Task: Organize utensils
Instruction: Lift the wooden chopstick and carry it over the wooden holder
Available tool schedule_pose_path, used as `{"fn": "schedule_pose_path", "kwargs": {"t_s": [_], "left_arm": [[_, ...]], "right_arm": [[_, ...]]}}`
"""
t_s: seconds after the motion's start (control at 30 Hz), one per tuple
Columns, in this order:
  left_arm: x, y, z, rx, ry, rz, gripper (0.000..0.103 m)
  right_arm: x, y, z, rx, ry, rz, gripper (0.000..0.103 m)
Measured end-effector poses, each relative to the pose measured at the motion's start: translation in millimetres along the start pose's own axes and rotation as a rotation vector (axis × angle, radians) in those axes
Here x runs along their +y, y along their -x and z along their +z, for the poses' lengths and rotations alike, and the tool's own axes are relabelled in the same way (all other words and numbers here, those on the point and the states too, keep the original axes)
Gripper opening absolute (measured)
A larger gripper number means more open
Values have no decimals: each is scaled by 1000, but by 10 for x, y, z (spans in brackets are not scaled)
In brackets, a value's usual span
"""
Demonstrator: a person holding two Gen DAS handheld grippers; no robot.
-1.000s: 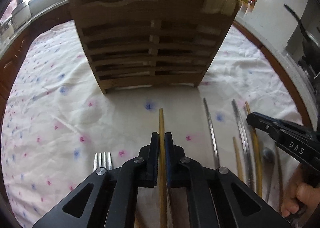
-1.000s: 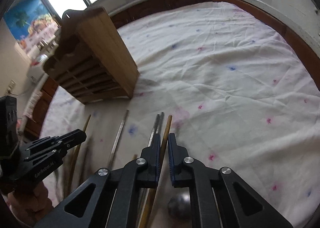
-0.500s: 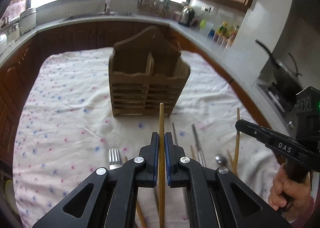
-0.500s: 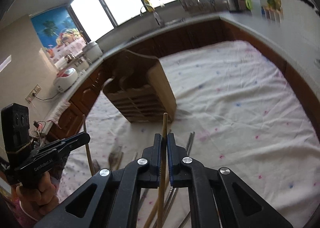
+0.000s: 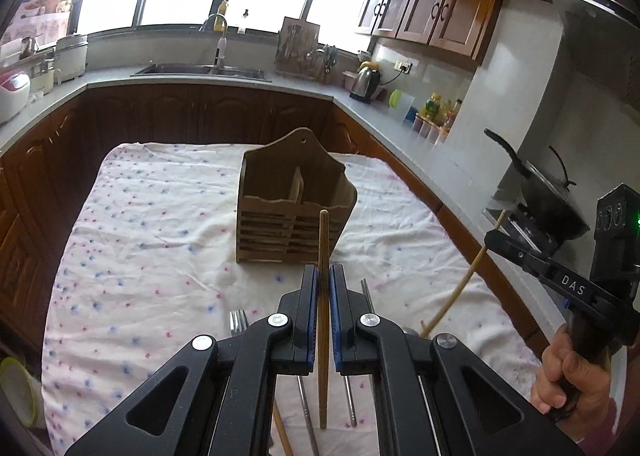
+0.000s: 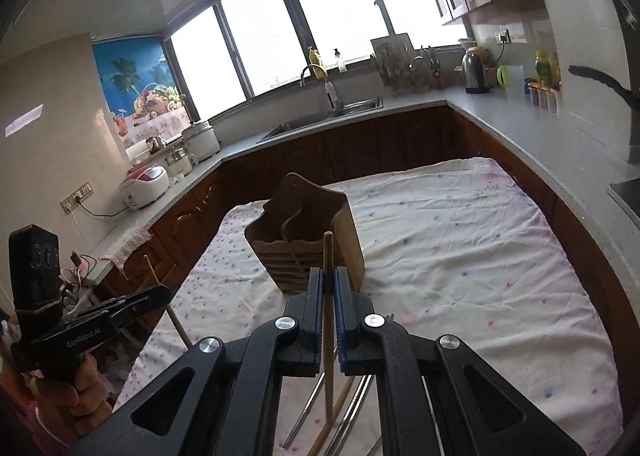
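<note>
My left gripper (image 5: 323,270) is shut on a wooden chopstick (image 5: 323,240), held above the cloth-covered table (image 5: 160,215). Beyond its tip stands the wooden utensil holder (image 5: 294,203), upright, two compartments showing. My right gripper (image 6: 328,272) is shut on a second wooden chopstick (image 6: 328,252), also in the air in front of the holder (image 6: 308,240). Each view catches the other gripper at its edge: the right gripper (image 5: 496,240) with its chopstick (image 5: 460,288), the left gripper (image 6: 160,292). On the cloth below lie a fork (image 5: 239,322), metal chopsticks (image 5: 350,396) and a spoon (image 5: 410,331).
Kitchen counters wrap around the table, with a sink (image 5: 200,69) at the back, a kettle (image 5: 366,81) and a black wok (image 5: 548,195) at the right. A rice cooker (image 6: 146,183) stands on the left counter. More metal chopsticks (image 6: 308,412) lie under the right gripper.
Both grippers have risen and pulled back, each lifting its wooden chopstick off the cloth. The holder now looks smaller and farther, seen from above.
</note>
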State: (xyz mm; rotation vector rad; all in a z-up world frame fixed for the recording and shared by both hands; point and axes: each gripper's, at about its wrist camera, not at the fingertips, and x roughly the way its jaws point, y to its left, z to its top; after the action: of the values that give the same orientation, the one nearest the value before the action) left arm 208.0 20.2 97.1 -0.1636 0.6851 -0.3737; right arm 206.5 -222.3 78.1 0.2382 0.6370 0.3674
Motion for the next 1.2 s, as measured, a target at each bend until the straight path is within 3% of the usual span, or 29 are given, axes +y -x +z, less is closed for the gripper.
{"fn": "schedule_pose_path", "kwargs": {"t_s": [0.53, 0.93, 1.2], "left_arm": [[1, 169, 181, -132, 4, 3, 4], [114, 154, 550, -285, -19, 47, 4], [210, -161, 907, -385, -19, 84, 4]], "right_arm": [[41, 19, 230, -66, -1, 19, 5], [74, -76, 864, -200, -11, 45, 5], [27, -398, 1319, -275, -26, 41, 5]]}}
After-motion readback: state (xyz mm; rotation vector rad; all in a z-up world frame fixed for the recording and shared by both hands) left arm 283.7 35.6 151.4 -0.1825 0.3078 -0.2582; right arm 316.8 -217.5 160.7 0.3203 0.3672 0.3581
